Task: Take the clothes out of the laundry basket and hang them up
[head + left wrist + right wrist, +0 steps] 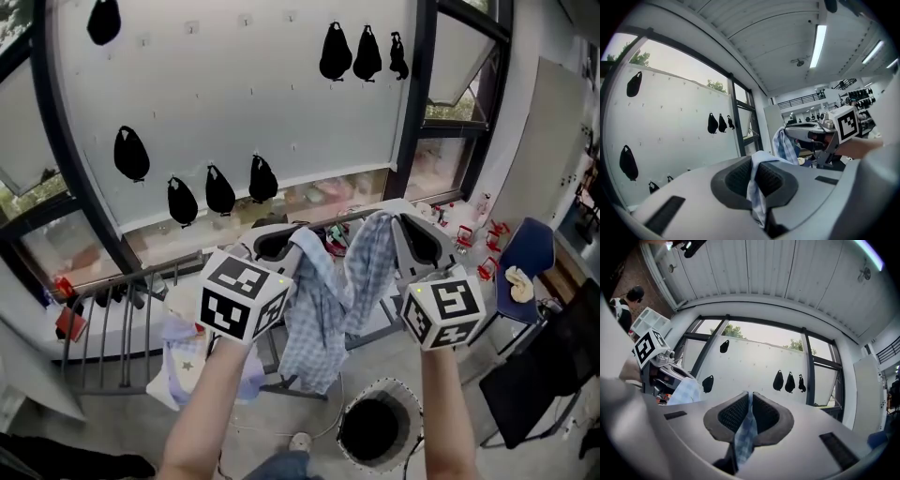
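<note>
Shirt [314, 328] hangs downward, long axis vertical.

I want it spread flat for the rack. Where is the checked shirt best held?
By its top edge, at two spots well apart, coming from the near side, as the left tool and right tool grip it. The checked shirt hangs open below them and sags between, so a wider hold should flatten it.

Found the shirt [323, 309] strung between left gripper [274, 246] and right gripper [419, 242], in front of the drying rack [112, 323]; below it on the floor, probably the laundry basket [373, 428]; on the rack's left end, another garment [178, 361]; far right, a chair [527, 251]
</note>
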`<action>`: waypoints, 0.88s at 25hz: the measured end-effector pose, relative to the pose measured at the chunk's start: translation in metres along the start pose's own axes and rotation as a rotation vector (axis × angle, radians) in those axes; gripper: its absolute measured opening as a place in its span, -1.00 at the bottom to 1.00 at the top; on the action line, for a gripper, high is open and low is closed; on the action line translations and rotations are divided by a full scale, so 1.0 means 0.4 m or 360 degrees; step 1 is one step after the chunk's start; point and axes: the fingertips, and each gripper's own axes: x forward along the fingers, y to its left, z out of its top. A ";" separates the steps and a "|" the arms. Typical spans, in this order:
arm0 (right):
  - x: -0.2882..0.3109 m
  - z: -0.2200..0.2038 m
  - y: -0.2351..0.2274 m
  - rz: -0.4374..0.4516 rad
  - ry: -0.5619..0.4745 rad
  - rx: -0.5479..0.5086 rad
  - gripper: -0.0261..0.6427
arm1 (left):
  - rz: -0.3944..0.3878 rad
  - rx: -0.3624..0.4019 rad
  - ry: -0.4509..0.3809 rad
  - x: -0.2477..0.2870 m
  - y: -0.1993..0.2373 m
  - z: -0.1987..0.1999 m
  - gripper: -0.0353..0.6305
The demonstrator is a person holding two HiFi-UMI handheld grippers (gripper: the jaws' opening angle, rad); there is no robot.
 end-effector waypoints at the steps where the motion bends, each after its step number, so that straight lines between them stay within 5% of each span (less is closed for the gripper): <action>1: 0.038 -0.004 0.004 0.0020 0.0002 -0.0005 -0.83 | 0.0023 -0.0001 0.0002 0.010 0.031 -0.002 -0.82; 10: 0.315 -0.135 0.050 0.0133 0.0103 0.0011 -0.83 | 0.0165 -0.0097 0.0091 0.118 0.270 -0.126 -0.82; 22: 0.477 -0.443 0.076 0.0192 0.0391 0.0039 -0.82 | 0.0209 -0.0210 0.0310 0.297 0.400 -0.421 -0.82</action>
